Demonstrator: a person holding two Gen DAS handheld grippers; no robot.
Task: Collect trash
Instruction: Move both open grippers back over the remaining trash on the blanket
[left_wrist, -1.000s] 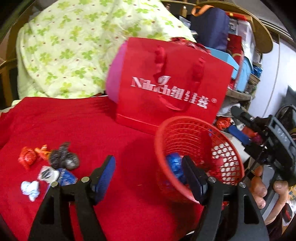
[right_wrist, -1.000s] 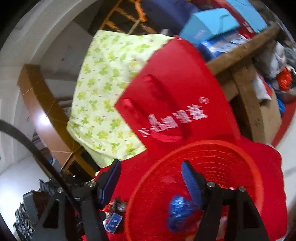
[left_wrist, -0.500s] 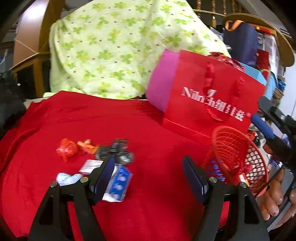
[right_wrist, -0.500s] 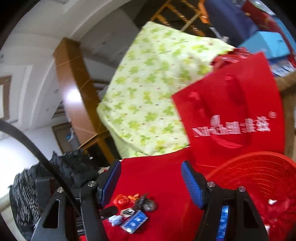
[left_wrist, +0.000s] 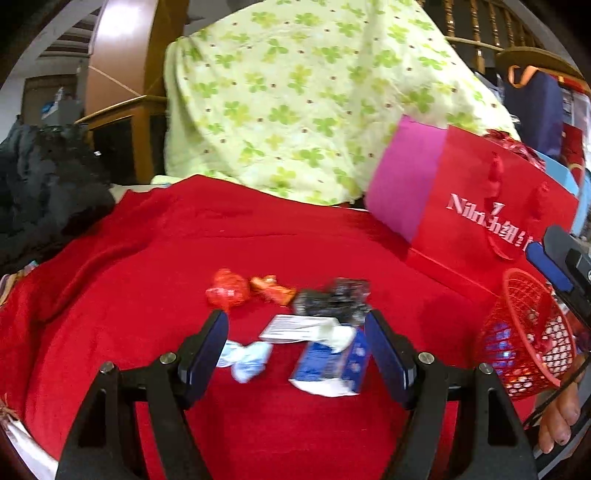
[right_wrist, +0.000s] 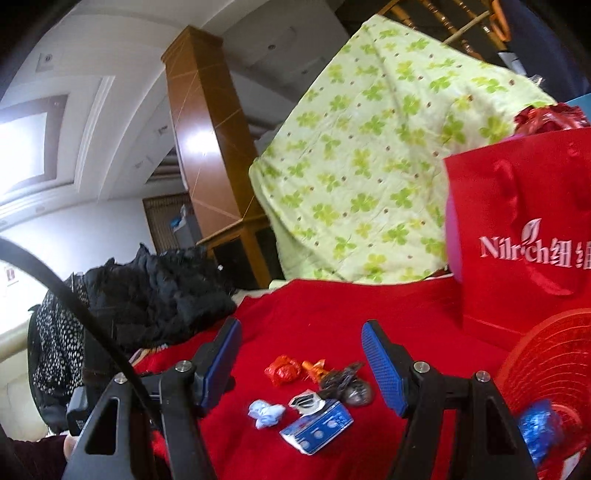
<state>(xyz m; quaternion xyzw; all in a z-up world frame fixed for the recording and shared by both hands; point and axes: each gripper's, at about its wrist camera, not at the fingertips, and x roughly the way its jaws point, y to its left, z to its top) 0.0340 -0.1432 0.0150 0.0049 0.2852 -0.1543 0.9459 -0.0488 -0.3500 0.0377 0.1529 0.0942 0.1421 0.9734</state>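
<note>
Left gripper (left_wrist: 295, 345) gapes wide, empty, over scattered wrappers (left_wrist: 317, 343) lying between its jaws on the red cloth (left_wrist: 147, 258); right gripper (right_wrist: 301, 363) likewise spread, empty. Red basket (left_wrist: 528, 343) right of the jaws; red bag (left_wrist: 480, 218), clover quilt (left_wrist: 295, 92) beyond

A cluttered home room: a clover-print quilt (left_wrist: 306, 96) draped over wooden furniture, a red cloth-covered table (left_wrist: 184, 258), a red gift bag (left_wrist: 480, 221), dark coats (right_wrist: 159, 295) piled beside it.
</note>
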